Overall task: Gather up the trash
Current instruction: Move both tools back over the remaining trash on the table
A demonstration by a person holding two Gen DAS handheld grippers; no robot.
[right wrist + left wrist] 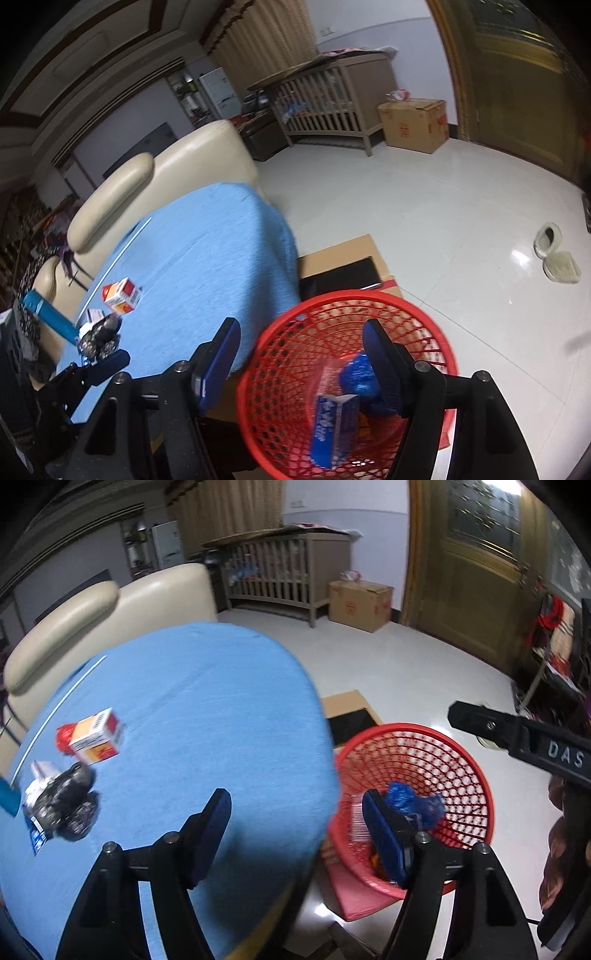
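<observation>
On the blue-covered table point(207, 701) lie an orange-and-white box point(96, 736), a red wrapper point(63, 738) and a crumpled black-and-silver bag point(66, 805). A red mesh basket point(461, 775) stands on the floor beside the table, with a crumpled blue wrapper point(413, 801) in it. My left gripper point(295, 834) is open and empty over the table's edge. My right gripper point(299, 358) hangs open over the basket point(295, 325), nothing between its fingers. Below it in the basket lie a blue-and-white packet point(332, 417) and the blue wrapper point(356, 371). The box point(122, 291) and the black bag point(99, 332) show at the left.
A cream sofa point(110, 620) stands behind the table. Flat cardboard point(340, 258) lies under the basket. A blue tube point(48, 312) rests at the table's left end. A wooden crib point(280, 572), a cardboard box point(360, 603), a door point(476, 572) and slippers point(554, 254) are farther off.
</observation>
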